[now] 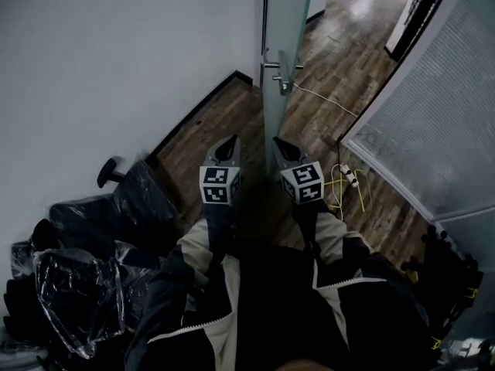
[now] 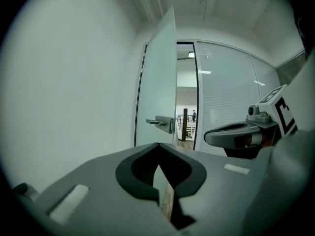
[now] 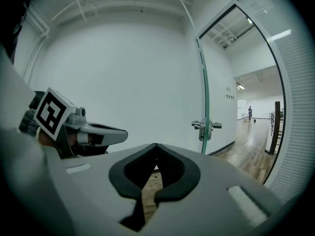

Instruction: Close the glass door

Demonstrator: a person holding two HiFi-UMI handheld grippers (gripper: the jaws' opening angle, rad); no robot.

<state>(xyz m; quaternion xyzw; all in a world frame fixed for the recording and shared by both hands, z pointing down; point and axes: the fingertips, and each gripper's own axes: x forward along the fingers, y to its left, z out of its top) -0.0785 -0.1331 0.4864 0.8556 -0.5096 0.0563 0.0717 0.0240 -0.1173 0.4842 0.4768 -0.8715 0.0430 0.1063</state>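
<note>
Head view | left hand-held gripper (image 1: 229,141) closed, empty | right hand-held gripper (image 1: 281,142) closed, empty

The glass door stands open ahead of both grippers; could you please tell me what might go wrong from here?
1. The glass door is edge-on between the left gripper and right gripper; either could knock its thin edge.
2. Both grippers are shut, so they may slip off the lever handle.
3. Loose cables on the floor might snag feet.
</note>
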